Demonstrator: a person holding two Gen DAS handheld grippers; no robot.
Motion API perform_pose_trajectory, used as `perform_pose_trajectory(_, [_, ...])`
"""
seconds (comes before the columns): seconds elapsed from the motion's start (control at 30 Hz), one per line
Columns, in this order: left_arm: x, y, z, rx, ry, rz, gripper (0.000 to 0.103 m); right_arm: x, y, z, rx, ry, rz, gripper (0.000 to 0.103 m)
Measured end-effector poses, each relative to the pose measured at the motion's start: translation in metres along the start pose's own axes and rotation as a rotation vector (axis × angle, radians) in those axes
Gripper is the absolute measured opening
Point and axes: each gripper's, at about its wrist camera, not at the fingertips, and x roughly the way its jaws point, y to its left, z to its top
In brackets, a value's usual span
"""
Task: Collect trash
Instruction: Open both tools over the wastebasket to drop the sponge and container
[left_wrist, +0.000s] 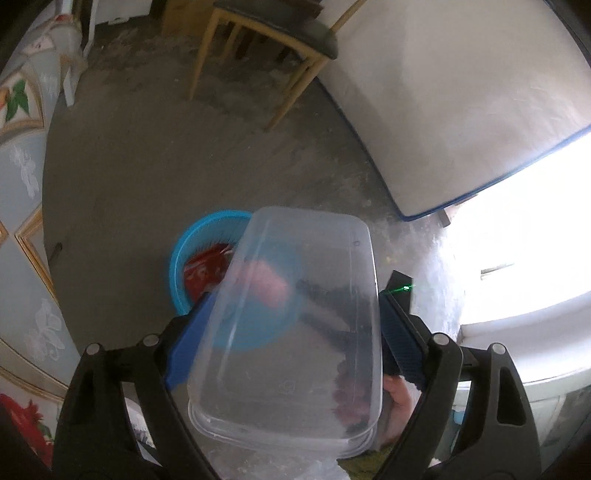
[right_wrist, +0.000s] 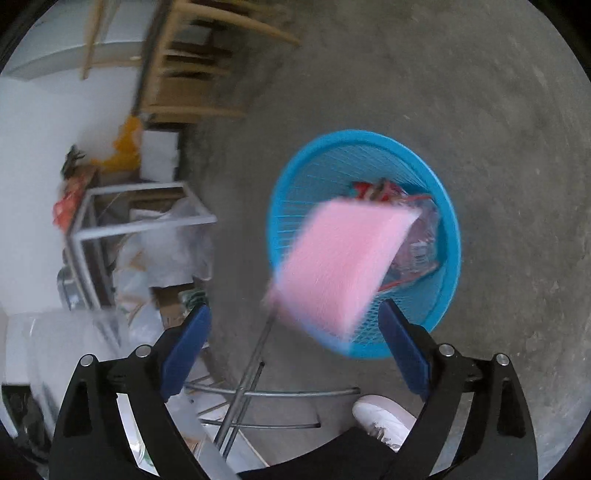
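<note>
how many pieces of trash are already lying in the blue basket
1 that I can make out: a red wrapper lying inside the blue basket, partly hidden by the pink sheet above it. More may be hidden underneath.

Honestly nothing readable here: the red wrappers (right_wrist: 413, 236) in the blue basket (right_wrist: 448, 258) have print, but it's way too blurry.

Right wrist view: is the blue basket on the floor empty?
No. The blue basket already holds red and clear wrappers, and a blurred pink sheet hangs over its near rim.
</note>
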Motion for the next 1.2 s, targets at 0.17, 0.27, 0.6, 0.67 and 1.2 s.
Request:
perform_pose_trajectory(0.17, [-0.014, 0.003, 0.000, 0.034, -0.036, -0.043, 0.083, 0.004, -0.017, -0.003, 0.020, -0.013, 0.014, 0.089])
perform_pose_trajectory(0.27, [-0.020, 0.003, 0.004, 0.041, -0.051, -0.053, 0.083, -0.006, -0.019, -0.009, 0.018, -0.030, 0.028, 0.089])
perform_pose_trajectory(0.6, [-0.072, -0.010, -0.026, 0.125, -0.111, -0.117, 0.083, -0.066, 0.005, -0.035, -0.138, -0.101, 0.015, 0.089])
perform_pose_trajectory(0.67, [-0.094, -0.010, -0.041, 0.150, -0.126, -0.112, 0.083, -0.076, 0.010, -0.042, -0.169, -0.108, 0.009, 0.089])
perform_pose_trajectory(1.2, [-0.257, 0.045, -0.176, 0.229, -0.429, 0.011, 0.083, -0.142, 0.155, -0.162, -0.646, -0.053, 0.030, 0.089])
